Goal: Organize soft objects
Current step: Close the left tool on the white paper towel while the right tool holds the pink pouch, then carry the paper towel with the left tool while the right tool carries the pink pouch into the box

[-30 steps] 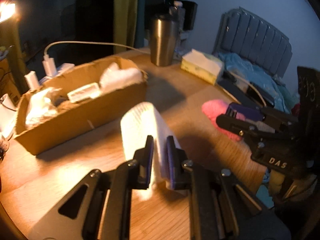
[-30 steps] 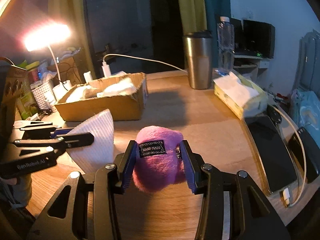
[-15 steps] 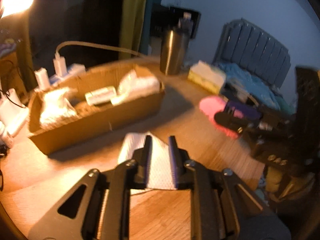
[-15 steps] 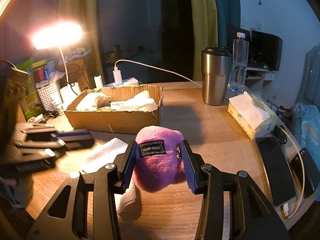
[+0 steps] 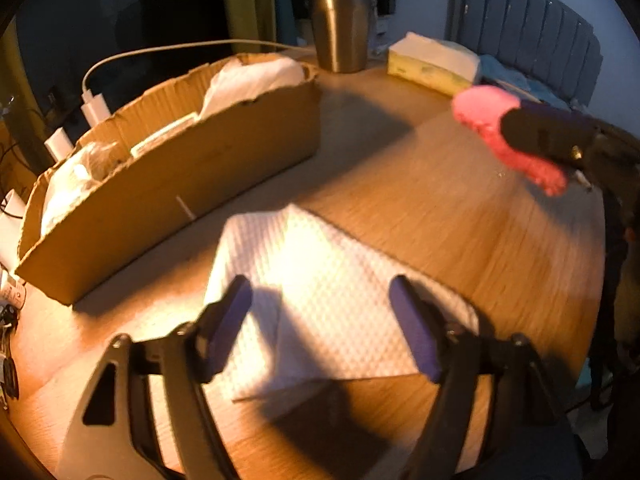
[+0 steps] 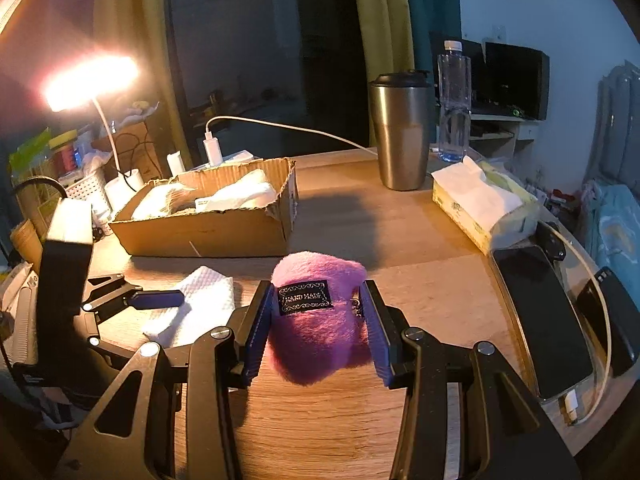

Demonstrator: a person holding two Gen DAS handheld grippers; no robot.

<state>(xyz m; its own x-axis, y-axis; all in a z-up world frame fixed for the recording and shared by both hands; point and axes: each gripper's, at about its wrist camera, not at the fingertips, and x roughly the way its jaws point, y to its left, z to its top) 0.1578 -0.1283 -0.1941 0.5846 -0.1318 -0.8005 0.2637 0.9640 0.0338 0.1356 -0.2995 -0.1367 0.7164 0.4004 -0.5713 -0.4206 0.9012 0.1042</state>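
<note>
Left tool [image 5: 320, 312]: jaws have just been opening and now stand wide apart, released. The white paper towel [image 5: 320, 280] lies flat and folded on the bench [image 5: 420, 208] beneath and between them, pads not pressing it. It rests just in front of the cardboard box [image 5: 192, 176], not inside it.

Right tool [image 6: 316, 332]: clenched on the pink plush toy [image 6: 320, 320], a "HAND MADE" label facing the camera. The toy hangs above the bench, near the towel and short of the box.

Risks, as judged from this moment:
- The towel is out of the box, which already holds other white soft items. If the box is its intended place, the release leaves it short of the goal and a flat sheet on wood is hard to regrasp; the pads may slide over it or only catch one ply.
- The two tools are close together. Bringing the toy toward the box could clip the left tool or drag the towel.
- The box looks nearly full at its far end; a plush dropped on top may roll out.
- The steel tumbler [image 6: 402, 132] stands near the box's far corner and could be knocked.
</note>
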